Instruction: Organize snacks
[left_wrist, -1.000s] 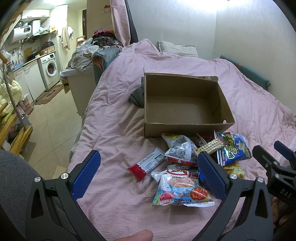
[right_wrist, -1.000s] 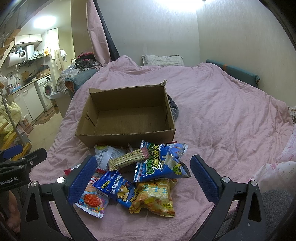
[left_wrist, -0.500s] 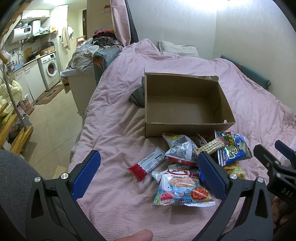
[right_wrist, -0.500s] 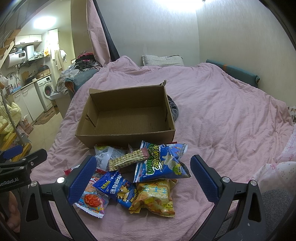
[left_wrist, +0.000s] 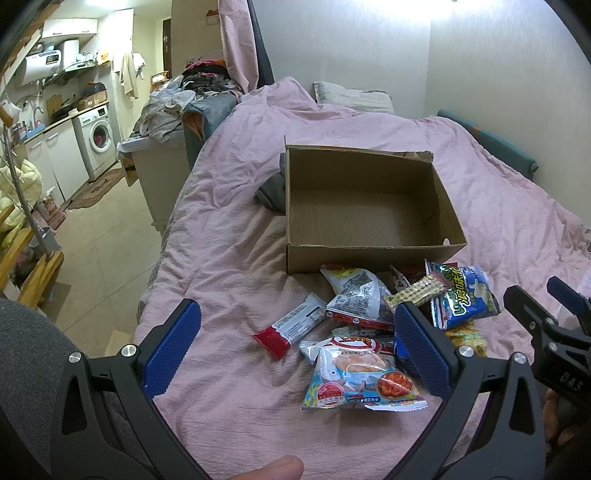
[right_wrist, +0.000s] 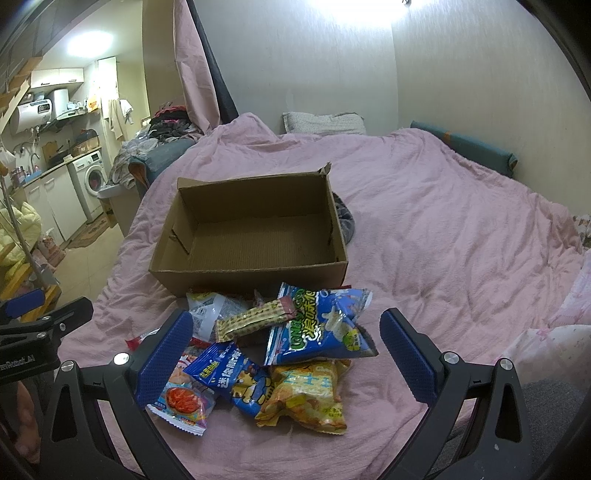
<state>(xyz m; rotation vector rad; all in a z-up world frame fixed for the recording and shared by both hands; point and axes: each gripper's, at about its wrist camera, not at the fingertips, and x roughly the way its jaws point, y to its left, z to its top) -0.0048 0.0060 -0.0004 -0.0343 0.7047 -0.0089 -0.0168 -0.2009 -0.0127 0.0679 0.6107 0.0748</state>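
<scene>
An empty brown cardboard box (left_wrist: 364, 254) (right_wrist: 251, 273) sits on a pink bedspread. In front of it lies a heap of snack packs: a red-and-white bar (left_wrist: 290, 326), a white crumpled bag (left_wrist: 356, 299), a shrimp-cracker bag (left_wrist: 360, 382) (right_wrist: 183, 400), a checked wafer bar (left_wrist: 417, 291) (right_wrist: 255, 319), a blue-green bag (left_wrist: 463, 297) (right_wrist: 319, 325), a blue bag (right_wrist: 232, 376) and a yellow bag (right_wrist: 308, 393). My left gripper (left_wrist: 295, 352) hovers open over the heap's left side. Over its right side my right gripper (right_wrist: 284, 356) is open too. Neither holds anything.
The bed's left edge (left_wrist: 162, 258) drops to a tiled floor (left_wrist: 96, 240) with a kitchen and washing machine (left_wrist: 96, 138) beyond. A grey cloth (left_wrist: 271, 190) lies behind the box. A pillow (right_wrist: 323, 123) is at the far wall. Pink bedspread (right_wrist: 461, 236) stretches right.
</scene>
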